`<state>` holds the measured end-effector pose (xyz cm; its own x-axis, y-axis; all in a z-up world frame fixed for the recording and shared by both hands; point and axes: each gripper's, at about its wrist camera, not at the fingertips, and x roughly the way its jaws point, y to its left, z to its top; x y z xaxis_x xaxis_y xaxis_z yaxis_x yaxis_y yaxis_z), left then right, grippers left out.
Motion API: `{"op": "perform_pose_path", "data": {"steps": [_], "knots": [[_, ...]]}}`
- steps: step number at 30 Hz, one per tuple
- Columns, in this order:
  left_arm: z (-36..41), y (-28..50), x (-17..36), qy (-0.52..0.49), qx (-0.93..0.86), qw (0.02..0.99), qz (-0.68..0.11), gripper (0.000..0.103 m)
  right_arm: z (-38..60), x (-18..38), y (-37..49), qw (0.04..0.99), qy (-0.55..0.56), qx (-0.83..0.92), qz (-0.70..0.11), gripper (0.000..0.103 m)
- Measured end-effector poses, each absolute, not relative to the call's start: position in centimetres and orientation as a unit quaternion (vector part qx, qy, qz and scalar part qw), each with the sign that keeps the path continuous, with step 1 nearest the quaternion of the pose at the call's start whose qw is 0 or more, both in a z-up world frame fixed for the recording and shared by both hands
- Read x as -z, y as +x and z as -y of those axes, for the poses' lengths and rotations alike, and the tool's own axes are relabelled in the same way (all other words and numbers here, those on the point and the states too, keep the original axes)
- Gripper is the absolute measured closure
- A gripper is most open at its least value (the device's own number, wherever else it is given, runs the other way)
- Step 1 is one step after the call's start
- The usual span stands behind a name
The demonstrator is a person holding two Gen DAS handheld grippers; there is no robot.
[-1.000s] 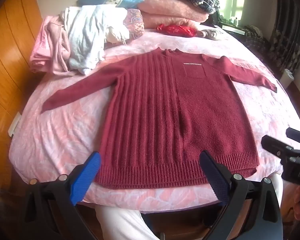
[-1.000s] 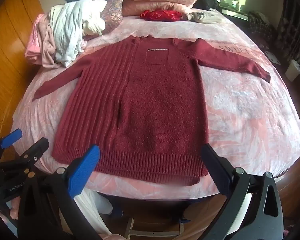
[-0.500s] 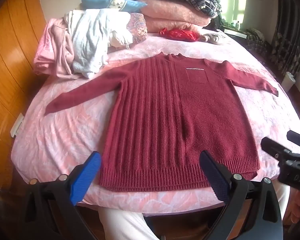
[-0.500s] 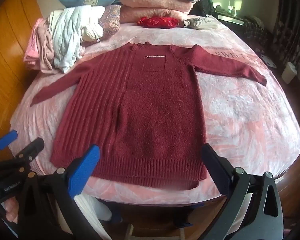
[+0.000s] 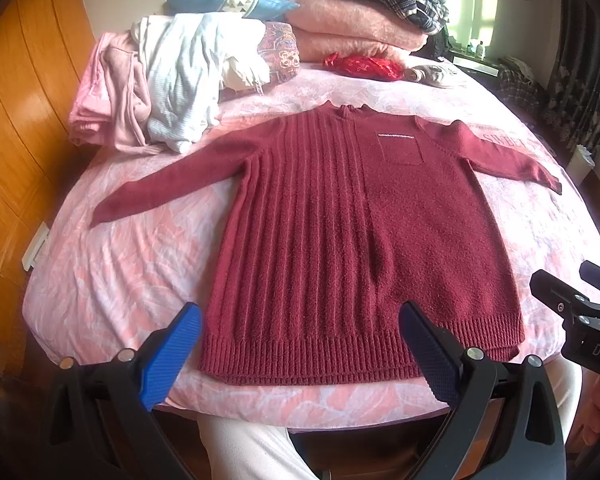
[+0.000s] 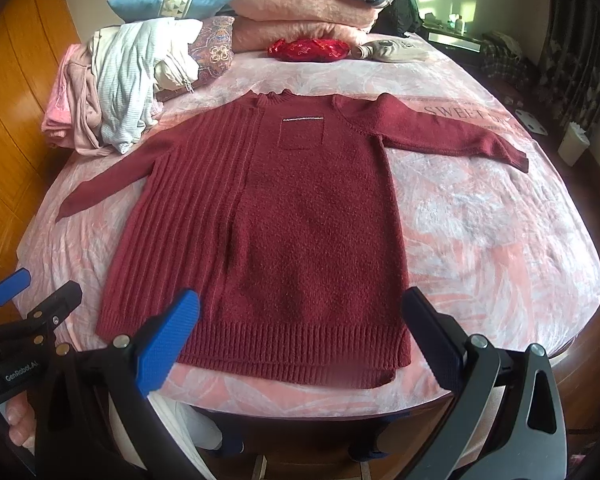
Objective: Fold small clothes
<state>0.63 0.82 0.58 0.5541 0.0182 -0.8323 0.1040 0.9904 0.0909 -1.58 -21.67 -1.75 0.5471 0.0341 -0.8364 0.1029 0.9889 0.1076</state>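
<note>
From the left wrist view, the left gripper (image 5: pixel 298 350) hangs spread wide and empty over the near hem of the dark red knitted sweater (image 5: pixel 364 240), which lies flat just ahead on the pink patterned bed (image 5: pixel 132 264), both sleeves out. No fold is made yet.

From the right wrist view, the right gripper (image 6: pixel 300 340) is likewise parted and empty (hem just ahead); the whole folding remains, by my judgement.

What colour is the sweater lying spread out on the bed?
The sweater is dark red, seen best in the right wrist view.
</note>
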Motion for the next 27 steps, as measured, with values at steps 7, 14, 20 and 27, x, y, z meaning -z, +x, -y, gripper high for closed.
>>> {"op": "perform_pose_path", "data": {"steps": [7, 14, 20, 27], "knots": [[-0.79, 0.77, -0.55, 0.066, 0.023, 0.879, -0.471, 0.004, 21.99, 2.17, -1.33, 0.873, 0.081, 0.017, -0.480, 0.003], [-0.59, 0.99, -0.43, 0.068, 0.022, 0.878, -0.472, 0.004, 22.02, 2.32, -1.21, 0.874, 0.080, 0.016, -0.480, 0.003], [-0.55, 1.05, -0.32, 0.069, 0.022, 0.879, -0.472, 0.004, 22.04, 2.45, -1.16, 0.876, 0.079, 0.014, -0.475, 0.003], [-0.52, 1.14, -0.25, 0.069, 0.021, 0.879, -0.472, 0.004, 22.00, 2.53, -1.13, 0.877, 0.078, 0.013, -0.474, 0.003]]}}
